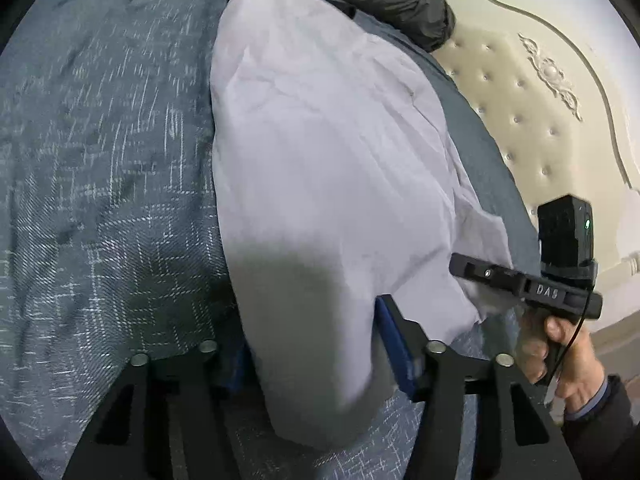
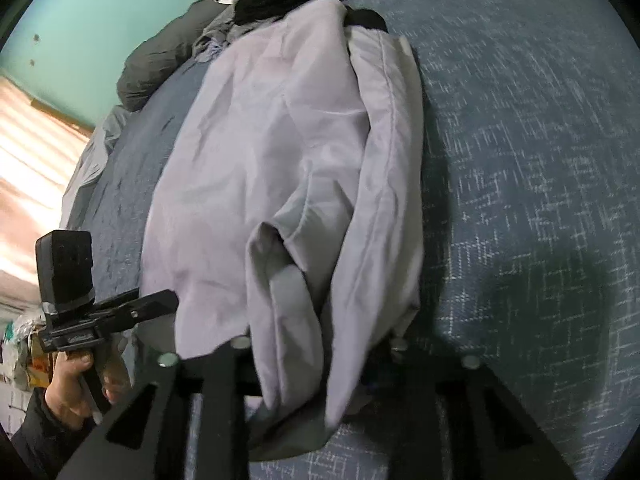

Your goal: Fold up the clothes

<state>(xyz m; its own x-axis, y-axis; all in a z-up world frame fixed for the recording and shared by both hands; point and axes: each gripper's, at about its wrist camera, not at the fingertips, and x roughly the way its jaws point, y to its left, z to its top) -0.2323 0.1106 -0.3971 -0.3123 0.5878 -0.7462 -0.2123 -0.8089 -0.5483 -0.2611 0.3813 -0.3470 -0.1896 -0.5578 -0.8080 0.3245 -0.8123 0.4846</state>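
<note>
Both tools grip the near edge of the pale garment (image 1: 320,152): left tool (image 1: 316,344), right tool (image 2: 316,356). Garment partly doubled lengthwise on the bed (image 2: 520,160); fold unfinished.

- Both views: fisheye, strong barrel curvature, black vignette at the corners.
- Dim, cool indoor light.
- Left wrist: dark shadow over the near end of the pale garment (image 1: 320,152).
- Right wrist: broad shadow on the bed cover (image 2: 540,160) lower right; overexposed warm patch at left edge.
- Cover weave smeared by motion blur.
</note>
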